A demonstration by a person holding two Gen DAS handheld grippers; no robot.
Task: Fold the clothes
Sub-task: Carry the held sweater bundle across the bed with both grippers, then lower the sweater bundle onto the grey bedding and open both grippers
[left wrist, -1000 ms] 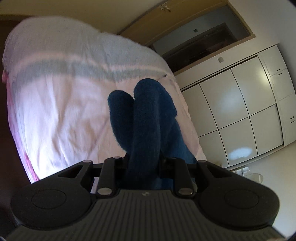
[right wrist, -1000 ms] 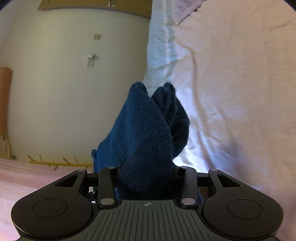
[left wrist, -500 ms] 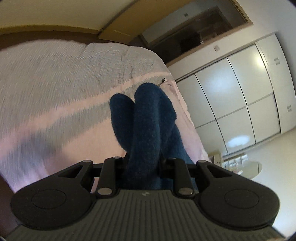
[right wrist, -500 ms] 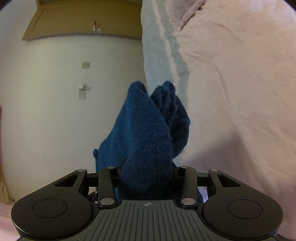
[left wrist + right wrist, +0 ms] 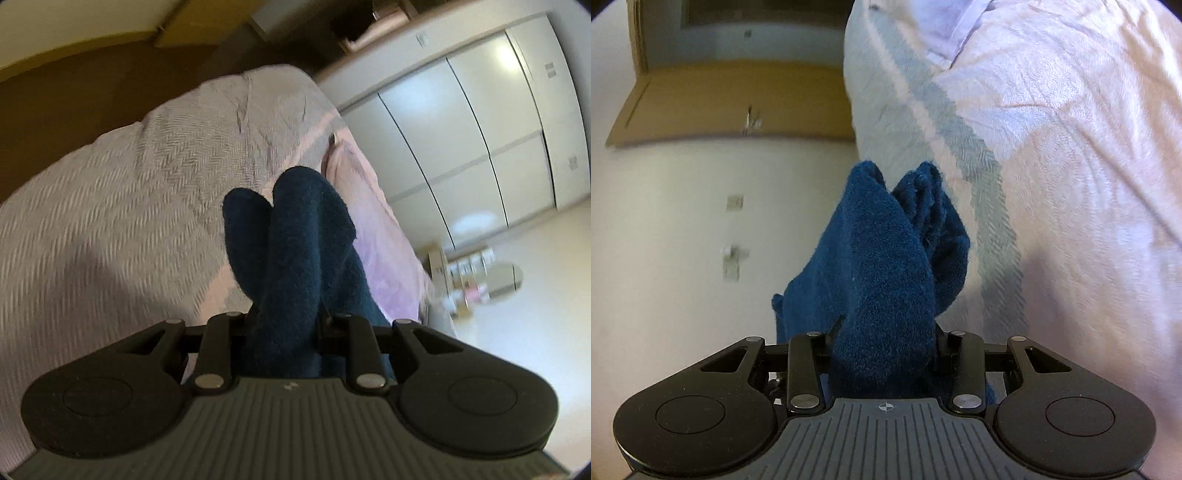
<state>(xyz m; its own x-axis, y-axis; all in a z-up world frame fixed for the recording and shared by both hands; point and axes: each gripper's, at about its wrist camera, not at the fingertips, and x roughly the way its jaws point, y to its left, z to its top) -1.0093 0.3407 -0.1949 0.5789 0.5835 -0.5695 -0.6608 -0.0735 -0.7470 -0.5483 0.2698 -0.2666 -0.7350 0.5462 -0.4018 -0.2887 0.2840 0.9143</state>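
The bed [image 5: 140, 192] filled most of both views, its grey herringbone blanket [image 5: 975, 155] lying over a pink quilt [image 5: 1089, 206]. White wardrobes [image 5: 480, 140] stood beyond. A dark blue garment [image 5: 291, 258] hung above the bed, bunched between both grippers: the left gripper [image 5: 288, 321] and right gripper [image 5: 886, 332] were each clamped on a thick fold.

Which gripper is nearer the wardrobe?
Probably left: left gripper has the wardrobe on its right, past the bed; right gripper sees bed and wall, no wardrobe.
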